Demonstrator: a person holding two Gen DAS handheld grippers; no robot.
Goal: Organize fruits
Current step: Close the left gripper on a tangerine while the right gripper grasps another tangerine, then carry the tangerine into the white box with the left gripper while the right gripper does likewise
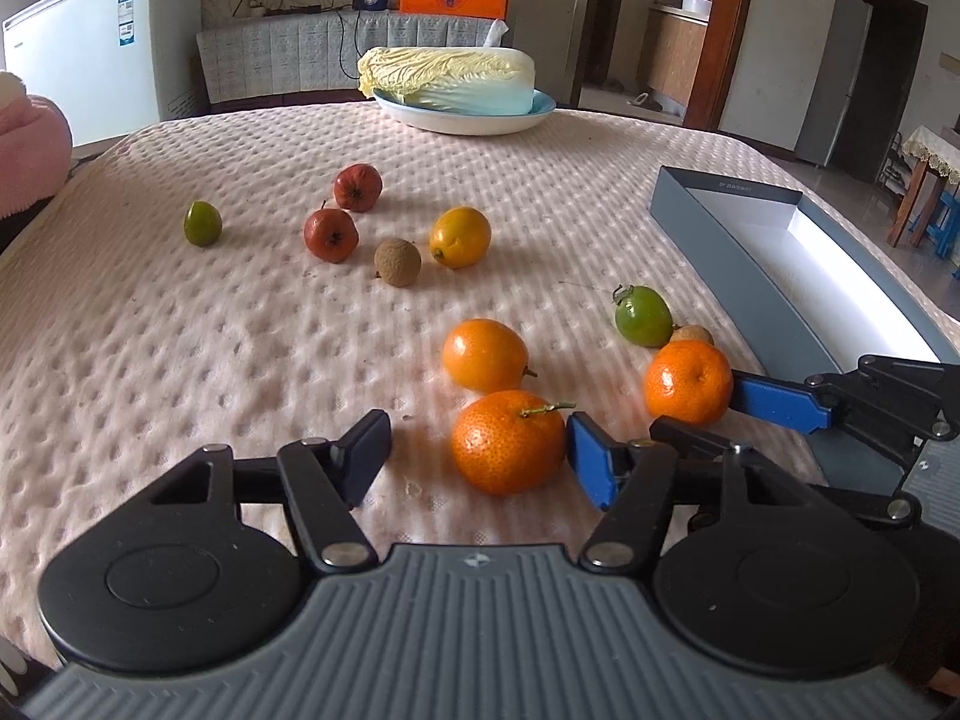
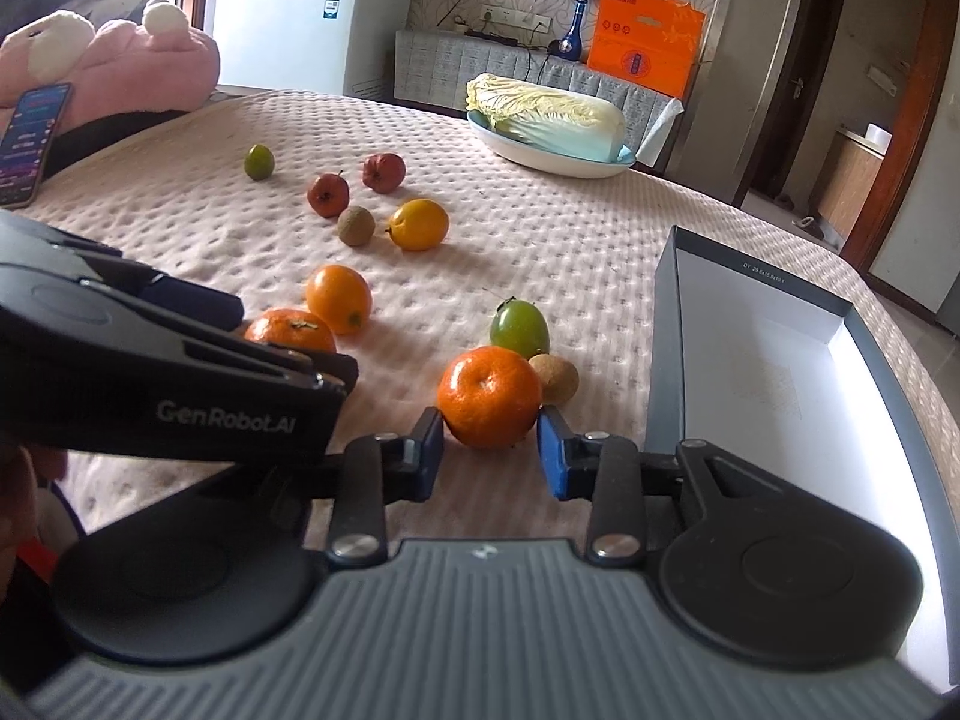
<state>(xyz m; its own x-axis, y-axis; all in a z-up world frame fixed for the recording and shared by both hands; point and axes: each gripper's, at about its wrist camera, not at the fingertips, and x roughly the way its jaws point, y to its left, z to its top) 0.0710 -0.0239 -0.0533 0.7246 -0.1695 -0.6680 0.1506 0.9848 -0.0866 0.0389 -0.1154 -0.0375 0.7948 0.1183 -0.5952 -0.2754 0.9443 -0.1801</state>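
- Straddling a stemmed mandarin (image 1: 509,441), the left gripper (image 1: 474,453) has its jaws apart: the blue pad at the fruit's 3 o'clock side touches or nearly touches the peel, while the dark pad at 9 o'clock stands clear of it.
- Bracketing a second mandarin (image 2: 489,396), the right gripper (image 2: 491,450) has its pads against the fruit's lower flanks at about 8 and 4 o'clock; the fruit rests on the surface (image 2: 570,252), and whether the pads press or only touch I cannot tell.
- From the left wrist view that same fruit (image 1: 689,381) has the right gripper's blue finger (image 1: 780,402) at its 3 o'clock side.
- A smooth orange (image 1: 485,355) lies at 11 o'clock of the stemmed mandarin, just beside it.
- A green fruit (image 2: 519,329) sits at 1 o'clock of the second mandarin, and a brown longan (image 2: 555,378) is tucked against that mandarin at 3 o'clock.
- Farther out, toward 11 o'clock in the right wrist view, lie a yellow citrus (image 2: 419,224), another longan (image 2: 356,226), two red fruits (image 2: 328,195) (image 2: 384,172) and a small green fruit (image 2: 259,161).
- An open grey box (image 2: 666,348) with a white inside stands at 3 o'clock of the fruits, with no fruit visible in it.
- A plate (image 2: 540,159) bearing a napa cabbage (image 2: 549,111) sits at the far edge, at 12 o'clock.
- A pink plush toy (image 2: 138,57) and a phone (image 2: 30,144) lie at 10 o'clock.
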